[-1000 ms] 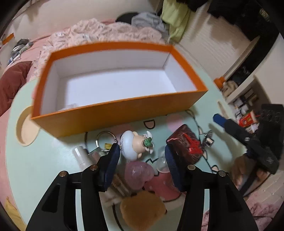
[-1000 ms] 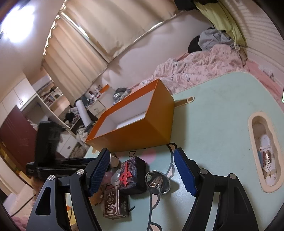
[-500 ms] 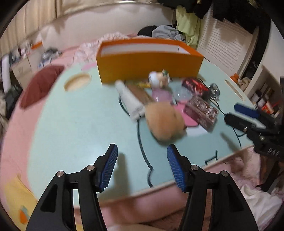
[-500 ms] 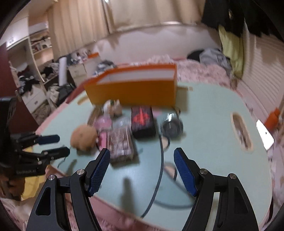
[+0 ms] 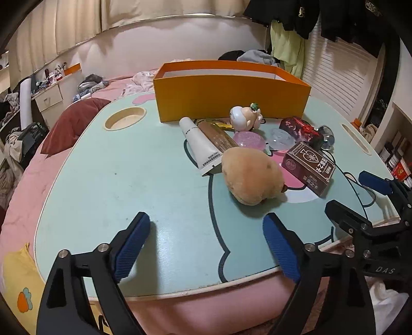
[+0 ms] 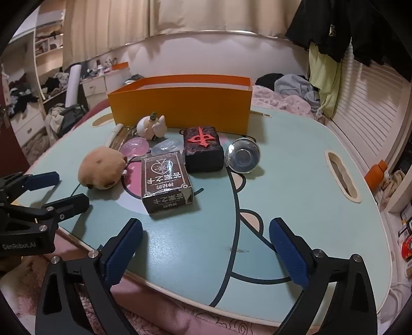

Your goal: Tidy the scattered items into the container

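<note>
A pale green table (image 5: 103, 180) with a cartoon drawing stands over a pink bed. At its far left is a round cut-out (image 5: 125, 119); at its right side is a long slot (image 6: 341, 176). Behind the table, on the left, there are a dark red cushion (image 5: 72, 123) and cluttered drawers (image 5: 49, 98); curtains (image 6: 180, 15) hang along the back wall, and clothes (image 6: 324, 74) hang on the right by a slatted wall.

The orange box (image 5: 226, 95) stands open at the far middle of the table. The scattered things all lie on the table in front of it, none inside as far as one can see. From left to right: a white tube (image 5: 199, 141), a brown tube (image 5: 219, 136) touching it, a small figurine (image 5: 244, 117) just beside the box wall, a pink case (image 5: 248, 139), a plush (image 5: 249, 177) nearest to the grippers, a clear lid (image 5: 282, 139), a card box (image 6: 166, 180), a black block (image 6: 203, 149) with a red sign, and a glass bowl (image 6: 242, 158).

The left gripper (image 5: 206, 242) is over the near edge, short of the plush. Its jaws have just been opening; they stand wide, with nothing between them and touching nothing. The right gripper (image 6: 206, 247) is over bare table in front of the card box. Its jaws also have just been opening, and they are wide and empty.
</note>
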A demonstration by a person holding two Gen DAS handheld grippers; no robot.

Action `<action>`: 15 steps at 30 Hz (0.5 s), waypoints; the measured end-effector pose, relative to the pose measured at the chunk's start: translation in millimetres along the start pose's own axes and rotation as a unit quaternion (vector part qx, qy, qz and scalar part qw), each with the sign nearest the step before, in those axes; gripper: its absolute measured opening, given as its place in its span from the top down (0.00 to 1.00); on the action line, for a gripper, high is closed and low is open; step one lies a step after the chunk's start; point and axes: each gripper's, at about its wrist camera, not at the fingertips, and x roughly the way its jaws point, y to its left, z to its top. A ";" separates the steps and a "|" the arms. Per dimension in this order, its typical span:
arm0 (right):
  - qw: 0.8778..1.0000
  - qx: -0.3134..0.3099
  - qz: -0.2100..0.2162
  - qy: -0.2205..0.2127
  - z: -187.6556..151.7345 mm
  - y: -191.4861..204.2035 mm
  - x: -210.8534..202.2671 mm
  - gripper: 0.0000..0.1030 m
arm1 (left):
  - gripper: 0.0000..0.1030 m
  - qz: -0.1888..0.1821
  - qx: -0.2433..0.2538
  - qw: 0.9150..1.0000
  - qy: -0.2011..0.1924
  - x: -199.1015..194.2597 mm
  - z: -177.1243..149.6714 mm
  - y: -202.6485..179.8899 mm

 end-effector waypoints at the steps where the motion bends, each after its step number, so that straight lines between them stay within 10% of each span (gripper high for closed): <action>1: 1.000 0.000 -0.001 -0.001 -0.4 0.1 0.0 0.03 | 0.08 0.002 -0.002 1.000 0.000 0.7 -0.4 0.5; 15: 1.000 -0.002 0.002 -0.003 0.1 2.5 0.2 0.01 | 0.02 0.007 -0.007 1.000 0.003 4.2 -0.7 2.0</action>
